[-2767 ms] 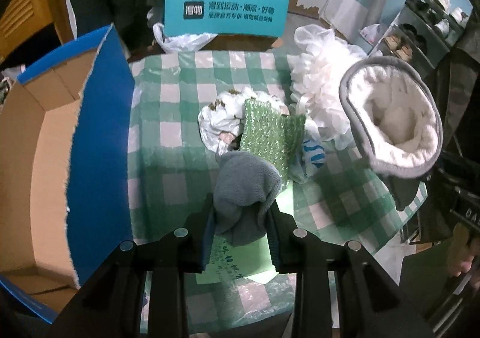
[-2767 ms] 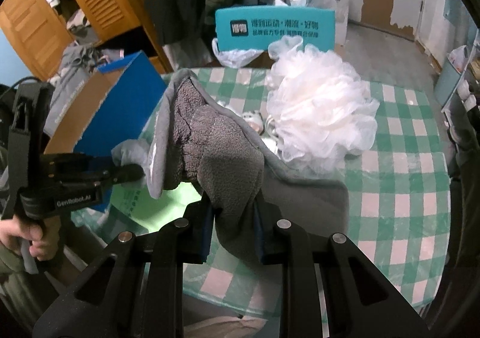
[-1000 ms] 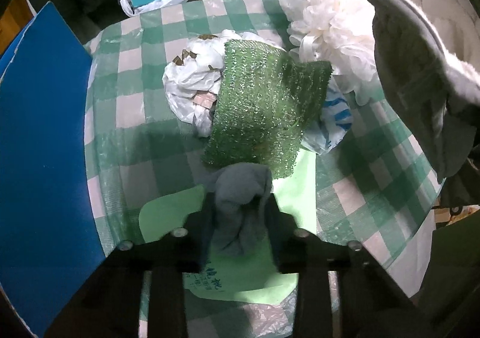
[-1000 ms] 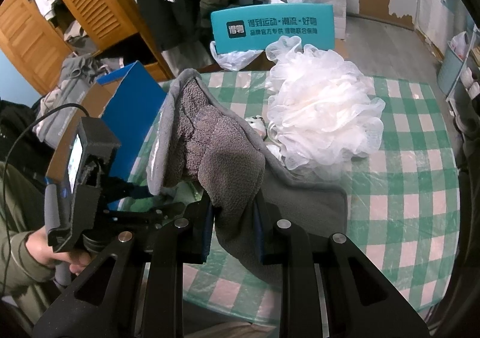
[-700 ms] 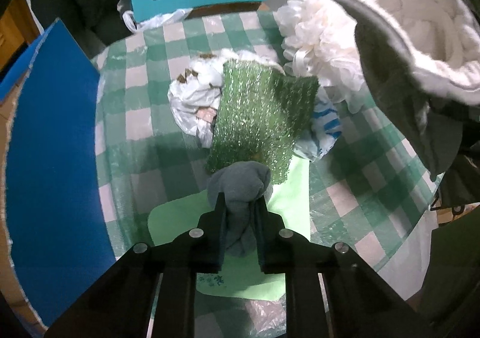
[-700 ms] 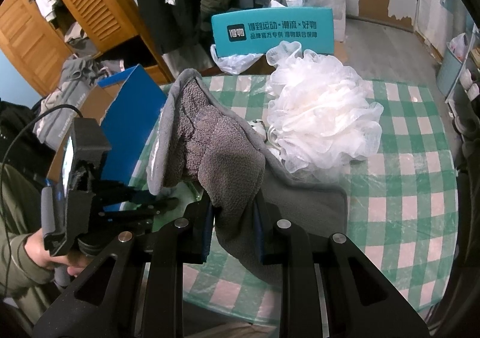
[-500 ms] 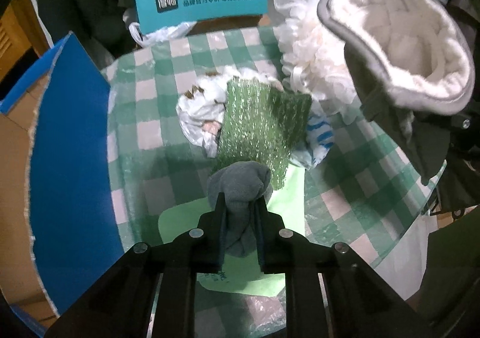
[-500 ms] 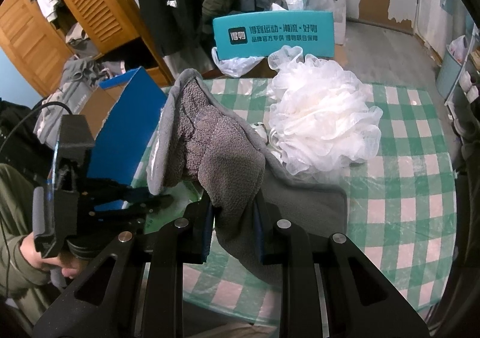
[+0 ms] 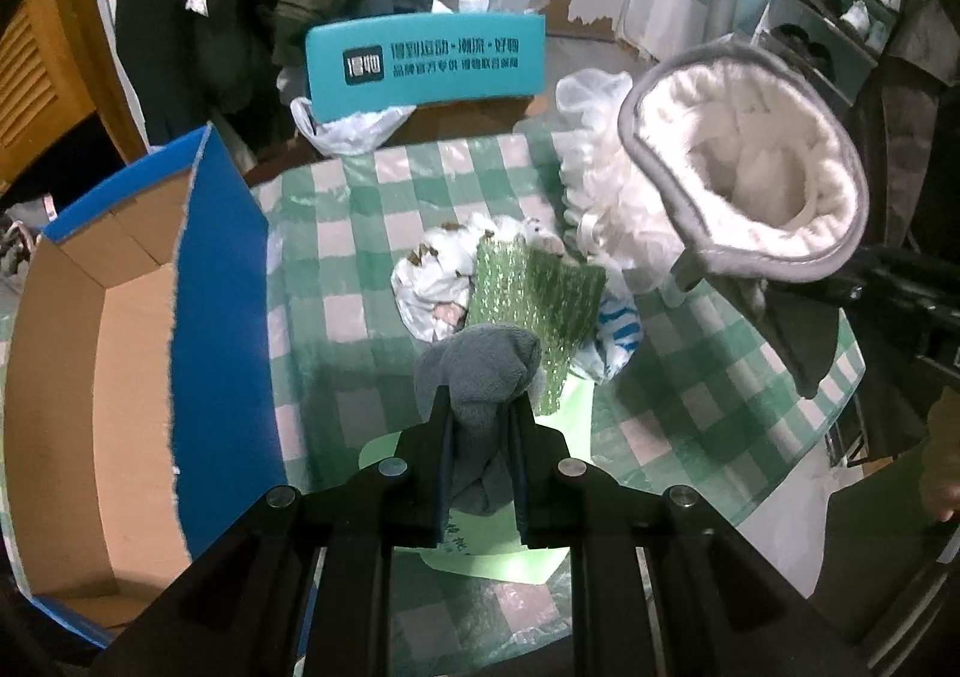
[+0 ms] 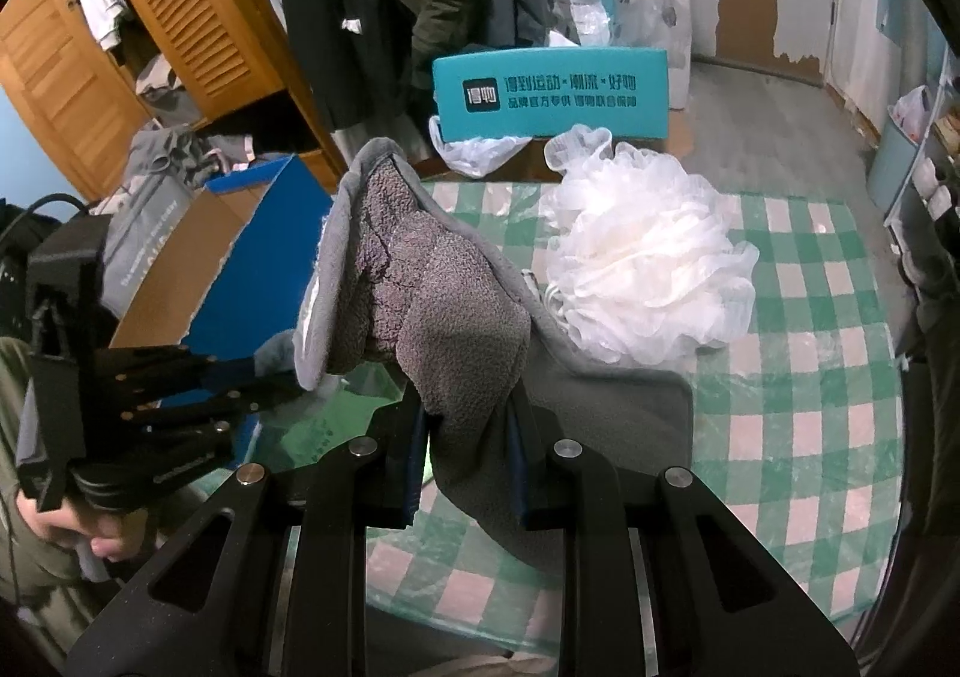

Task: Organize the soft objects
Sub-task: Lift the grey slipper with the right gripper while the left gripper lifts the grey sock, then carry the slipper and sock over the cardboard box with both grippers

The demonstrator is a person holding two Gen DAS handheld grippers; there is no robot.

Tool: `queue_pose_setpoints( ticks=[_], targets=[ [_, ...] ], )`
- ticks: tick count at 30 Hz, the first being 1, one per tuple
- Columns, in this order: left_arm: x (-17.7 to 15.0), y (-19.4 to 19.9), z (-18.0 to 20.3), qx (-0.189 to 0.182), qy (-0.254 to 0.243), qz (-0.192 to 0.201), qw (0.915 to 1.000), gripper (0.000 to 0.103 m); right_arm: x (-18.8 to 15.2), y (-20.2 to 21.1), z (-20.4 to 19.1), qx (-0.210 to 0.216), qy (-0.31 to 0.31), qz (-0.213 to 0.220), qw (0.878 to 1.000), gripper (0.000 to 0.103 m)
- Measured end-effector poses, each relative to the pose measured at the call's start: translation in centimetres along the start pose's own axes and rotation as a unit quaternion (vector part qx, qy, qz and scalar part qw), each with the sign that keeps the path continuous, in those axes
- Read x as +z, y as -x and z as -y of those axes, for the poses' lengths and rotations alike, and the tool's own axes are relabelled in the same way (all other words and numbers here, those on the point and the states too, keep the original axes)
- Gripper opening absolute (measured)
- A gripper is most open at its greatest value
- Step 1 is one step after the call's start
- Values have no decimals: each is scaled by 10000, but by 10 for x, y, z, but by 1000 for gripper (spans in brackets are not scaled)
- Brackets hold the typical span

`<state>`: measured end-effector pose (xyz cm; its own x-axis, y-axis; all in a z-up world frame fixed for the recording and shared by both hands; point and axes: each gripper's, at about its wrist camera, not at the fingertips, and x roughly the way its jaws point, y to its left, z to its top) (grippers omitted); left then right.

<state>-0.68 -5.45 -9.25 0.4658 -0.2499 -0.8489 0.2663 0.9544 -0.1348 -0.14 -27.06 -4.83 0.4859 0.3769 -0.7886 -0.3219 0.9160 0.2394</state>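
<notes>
My left gripper (image 9: 480, 419) is shut on a bunched blue-grey cloth (image 9: 480, 365) and holds it above the green-checked table (image 9: 354, 257). Just beyond it lie a green scouring cloth (image 9: 540, 305), a crumpled white plastic bag (image 9: 438, 275) and a blue-striped soft item (image 9: 618, 323). My right gripper (image 10: 468, 419) is shut on a grey fleece-lined slipper sock (image 10: 432, 287), held upright over the table. The left wrist view shows its white lining (image 9: 750, 179). A white mesh bath pouf (image 10: 648, 269) rests on the table behind it.
An open blue cardboard box (image 9: 222, 317) stands against the table's left edge, its brown inside showing. A teal printed box (image 9: 426, 59) stands beyond the far edge. A light green paper sheet (image 9: 576, 407) lies under my left gripper. Coats and wooden doors fill the background.
My left gripper's jaws have narrowed on the blue-grey cloth and it has risen, so the table looks farther away and the box interior shows. The right gripper and slipper sock have stayed put.
</notes>
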Motion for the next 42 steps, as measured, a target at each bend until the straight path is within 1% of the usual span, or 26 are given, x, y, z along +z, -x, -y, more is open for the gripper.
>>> queue_pose_setpoints(
  ticks=[7, 22, 30, 42],
  targets=[
    [5, 20, -8, 89, 70, 213, 9997, 16, 8, 6, -8, 18, 42, 119, 9999, 21],
    [7, 49, -39, 387, 263, 534, 9975, 16, 28, 8, -43, 218, 329, 277, 9988, 21],
    [5, 65, -64, 588, 450, 697, 9948, 16, 42, 0, -68, 379, 520, 269, 9976, 21],
    [-1, 77, -107, 833, 796, 785, 9902, 16, 58, -17, -113, 600, 850, 191, 9944, 21]
  ],
)
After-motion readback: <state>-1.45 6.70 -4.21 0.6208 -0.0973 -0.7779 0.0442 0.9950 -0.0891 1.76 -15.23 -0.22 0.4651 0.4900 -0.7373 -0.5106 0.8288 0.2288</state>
